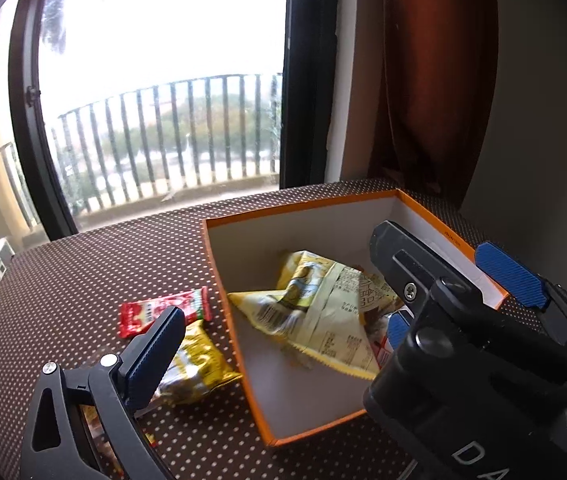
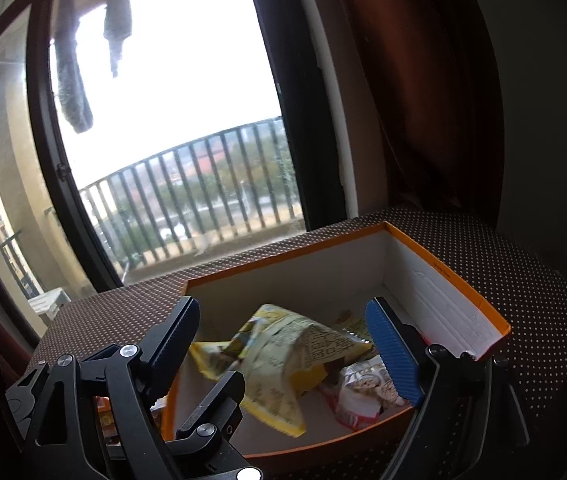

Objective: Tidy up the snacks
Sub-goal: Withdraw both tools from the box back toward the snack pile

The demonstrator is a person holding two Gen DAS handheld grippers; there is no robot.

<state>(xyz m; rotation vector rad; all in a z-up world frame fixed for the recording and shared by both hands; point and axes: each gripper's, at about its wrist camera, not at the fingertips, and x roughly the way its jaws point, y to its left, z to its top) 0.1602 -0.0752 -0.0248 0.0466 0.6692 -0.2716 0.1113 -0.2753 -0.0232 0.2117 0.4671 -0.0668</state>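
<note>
Several snack packets inside orange box

We count one orange box, three snack packets inside it that we can make out, and two packets outside it: one red, one yellow.

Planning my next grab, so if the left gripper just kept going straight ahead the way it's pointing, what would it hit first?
Most likely the orange box's near left wall; left gripper open, empty. Depth is uncertain.
</note>
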